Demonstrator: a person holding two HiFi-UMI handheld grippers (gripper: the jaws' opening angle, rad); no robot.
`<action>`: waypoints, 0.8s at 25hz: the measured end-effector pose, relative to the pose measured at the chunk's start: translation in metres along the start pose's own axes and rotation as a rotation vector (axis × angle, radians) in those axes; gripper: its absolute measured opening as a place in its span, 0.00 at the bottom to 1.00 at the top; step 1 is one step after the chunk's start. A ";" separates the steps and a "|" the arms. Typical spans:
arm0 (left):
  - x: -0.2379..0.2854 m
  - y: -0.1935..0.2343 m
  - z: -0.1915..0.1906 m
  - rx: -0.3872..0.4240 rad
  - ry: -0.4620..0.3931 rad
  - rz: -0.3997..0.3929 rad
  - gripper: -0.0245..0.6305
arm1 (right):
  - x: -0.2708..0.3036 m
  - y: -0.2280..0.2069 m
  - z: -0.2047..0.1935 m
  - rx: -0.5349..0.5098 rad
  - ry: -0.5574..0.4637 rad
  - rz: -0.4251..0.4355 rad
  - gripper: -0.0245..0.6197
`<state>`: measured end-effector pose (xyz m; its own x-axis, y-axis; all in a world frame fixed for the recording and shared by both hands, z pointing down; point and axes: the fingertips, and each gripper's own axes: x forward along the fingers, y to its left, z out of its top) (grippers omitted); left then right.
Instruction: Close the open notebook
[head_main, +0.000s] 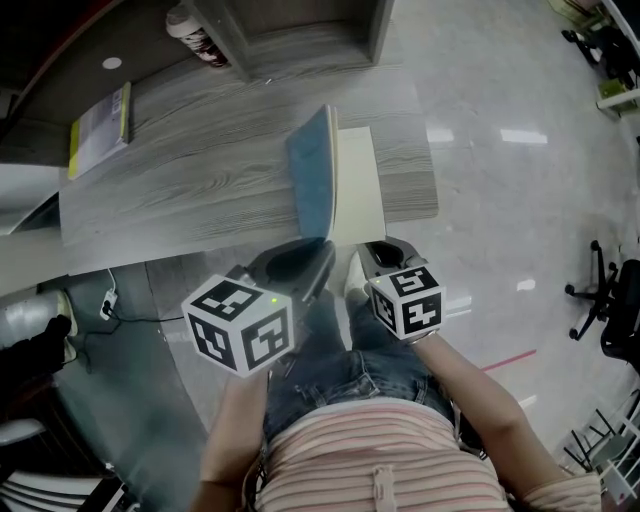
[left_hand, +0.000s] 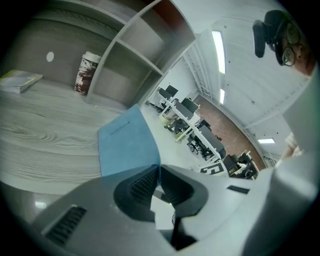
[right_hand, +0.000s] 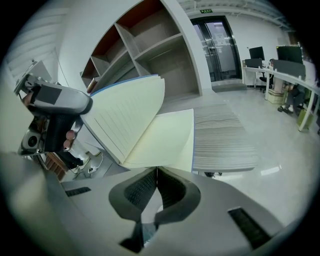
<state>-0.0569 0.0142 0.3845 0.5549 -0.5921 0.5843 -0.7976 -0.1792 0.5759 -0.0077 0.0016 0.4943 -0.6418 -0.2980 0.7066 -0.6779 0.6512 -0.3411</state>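
The notebook stands half open at the near edge of the grey wood desk. Its blue cover is raised almost upright, with lined cream leaves behind it. The right-hand page lies flat on the desk. My left gripper is shut on the near edge of the blue cover. My right gripper is shut, its tips at the near edge of the flat page. Nothing shows between its pads. The left gripper's body also appears at the left of the right gripper view.
A yellow-green book lies at the desk's far left. A patterned cup stands beside the shelf unit at the back. The desk ends just right of the notebook, over glossy floor. An office chair stands far right.
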 end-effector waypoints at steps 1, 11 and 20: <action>0.002 -0.001 0.000 0.000 0.004 -0.004 0.08 | -0.001 -0.001 -0.001 0.004 0.000 -0.002 0.05; 0.025 -0.008 -0.006 0.026 0.061 -0.030 0.08 | -0.009 -0.012 -0.010 0.060 0.000 -0.028 0.05; 0.044 -0.011 -0.012 0.043 0.121 -0.052 0.08 | -0.012 -0.018 -0.014 0.089 0.000 -0.041 0.05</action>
<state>-0.0207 -0.0006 0.4103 0.6186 -0.4822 0.6204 -0.7747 -0.2425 0.5840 0.0170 0.0036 0.5011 -0.6130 -0.3226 0.7212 -0.7326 0.5740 -0.3659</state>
